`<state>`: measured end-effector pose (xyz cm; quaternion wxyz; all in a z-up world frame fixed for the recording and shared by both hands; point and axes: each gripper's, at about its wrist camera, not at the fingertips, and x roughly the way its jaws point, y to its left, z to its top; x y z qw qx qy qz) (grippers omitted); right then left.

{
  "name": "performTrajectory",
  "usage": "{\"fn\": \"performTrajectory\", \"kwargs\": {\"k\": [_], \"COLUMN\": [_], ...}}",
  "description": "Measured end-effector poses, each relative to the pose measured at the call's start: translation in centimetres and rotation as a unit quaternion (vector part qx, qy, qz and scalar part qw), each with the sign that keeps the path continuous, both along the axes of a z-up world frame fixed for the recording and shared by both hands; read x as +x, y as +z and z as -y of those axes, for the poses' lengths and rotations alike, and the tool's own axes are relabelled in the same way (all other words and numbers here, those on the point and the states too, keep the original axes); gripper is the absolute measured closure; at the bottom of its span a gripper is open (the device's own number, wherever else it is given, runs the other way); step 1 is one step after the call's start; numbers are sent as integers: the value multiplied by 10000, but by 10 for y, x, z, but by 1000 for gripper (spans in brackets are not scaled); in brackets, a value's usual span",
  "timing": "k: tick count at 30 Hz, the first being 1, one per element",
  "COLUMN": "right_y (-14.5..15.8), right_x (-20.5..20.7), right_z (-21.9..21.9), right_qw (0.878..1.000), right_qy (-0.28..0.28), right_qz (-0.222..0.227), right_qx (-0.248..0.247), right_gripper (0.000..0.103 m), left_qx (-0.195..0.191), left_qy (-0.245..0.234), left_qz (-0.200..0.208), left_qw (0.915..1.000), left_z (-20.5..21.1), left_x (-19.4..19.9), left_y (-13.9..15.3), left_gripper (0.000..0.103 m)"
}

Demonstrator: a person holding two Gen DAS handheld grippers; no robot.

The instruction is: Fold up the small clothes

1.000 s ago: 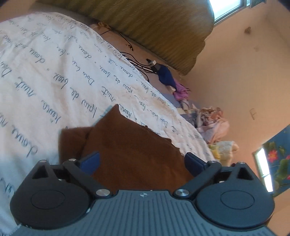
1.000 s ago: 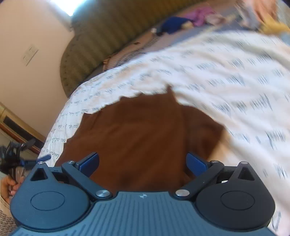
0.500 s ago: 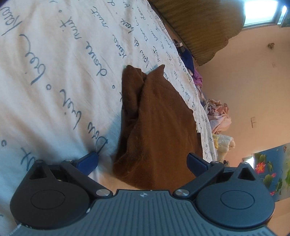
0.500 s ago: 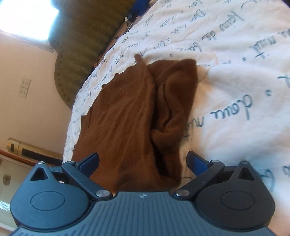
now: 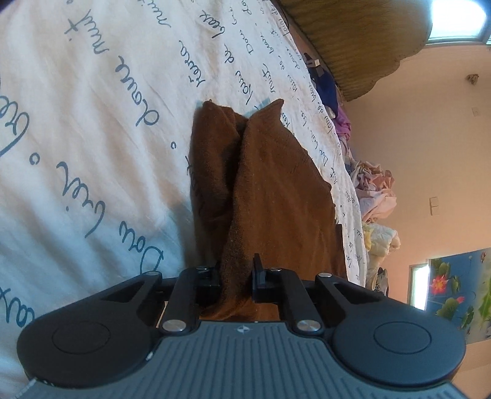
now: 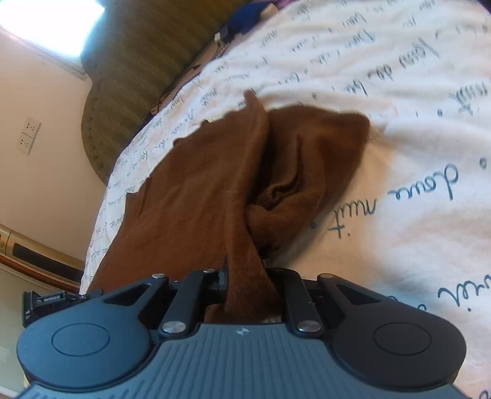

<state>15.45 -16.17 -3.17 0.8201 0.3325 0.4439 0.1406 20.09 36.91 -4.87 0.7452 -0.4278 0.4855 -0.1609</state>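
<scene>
Through your left wrist camera, your left claw (image 5: 237, 280) is clenched on a raised fold of the one brown garment (image 5: 270, 190), which lies on the bed sheet (image 5: 92, 107) printed with blue handwriting. This view alone shows the pile of pale laundry (image 5: 373, 190) past the far edge of the bed, the blue and purple clothes (image 5: 333, 101) further along, a flower picture (image 5: 460, 288) on the wall and a window (image 5: 454, 18) above the green headboard (image 5: 353, 40). Through your right wrist camera, your right claw (image 6: 250, 285) is likewise clenched on a ridge of the same brown garment (image 6: 199, 184), whose other half bunches into a crumpled lobe beside it on the sheet (image 6: 414, 138). Only this view shows the two wall sockets (image 6: 28, 135), one above the other, and a dark-and-gold piece of furniture (image 6: 36, 254) below the bed's edge; the headboard (image 6: 138, 67) appears here too. Half a second ago both claws stood wide apart with their blue pads clear of the cloth; both have since closed on it, and the garment has kept its half-folded lie on the bed. Count one garment, two claws, one laundry pile, two sockets.
</scene>
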Motion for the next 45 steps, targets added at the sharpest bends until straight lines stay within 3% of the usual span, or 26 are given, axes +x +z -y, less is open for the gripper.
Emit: {"fn": "performTrajectory", "kwargs": {"k": [8,18,20,22,24,25,26,28,30,31,33,35,36,40,43,45], "right_y": [60,40,38,25,12,11,11,20,35,44,58,65,63,34,11,-1], "right_x": [-56,-168,-188,-194,-194,-198,-205,-220,-229,-227,-225,-201,-187,-145,-132,-128], "right_z": [-18,-16,-17,-18,-19,-19,-16,-12,-16,-23,-30,-39,-35,12,37,44], "right_qw": [9979,9982,9981,9988,9981,9967,9970,9974,9925,9878,9790,9669,9678,9931,9954,9951], "right_qy": [353,258,193,162,40,-117,-216,-245,-377,-388,-345,-267,-389,-700,-928,-976], "right_qz": [527,522,577,449,245,149,188,430,689,931,1327,1456,1341,614,91,-19], "right_qx": [-93,130,-88,-140,-555,-795,-722,-517,-942,-1184,-1508,-2077,-2096,-713,-204,-144], "right_gripper": [93,93,93,90,88,81,80,73,70,70,66,31,12,13,13,13], "left_qx": [43,-95,-136,-41,267,360,365,234,303,304,266,326,334,740,1211,1349], "left_qy": [-323,-373,-271,-159,-102,42,168,139,267,350,150,-65,-213,-786,-1078,-1275], "left_qz": [376,412,399,361,300,220,210,412,698,949,1321,1448,1481,1696,1599,1463], "left_qw": [9988,9984,9987,9992,9991,9991,9990,9988,9967,9944,9908,9889,9882,9796,9737,9717], "left_z": [-4,-29,-39,-49,-56,-62,-66,-66,-63,-58,-44,-18,-1,64,99,110], "left_x": [-30,-126,-141,-152,-157,-159,-162,-171,-181,-186,-185,-179,-174,-158,-147,-139], "left_y": [43,32,27,19,7,1,-2,5,22,35,55,67,68,61,40,23], "left_gripper": [91,93,101,101,101,101,100,80,12,6,8,8,8,7,7,6]}}
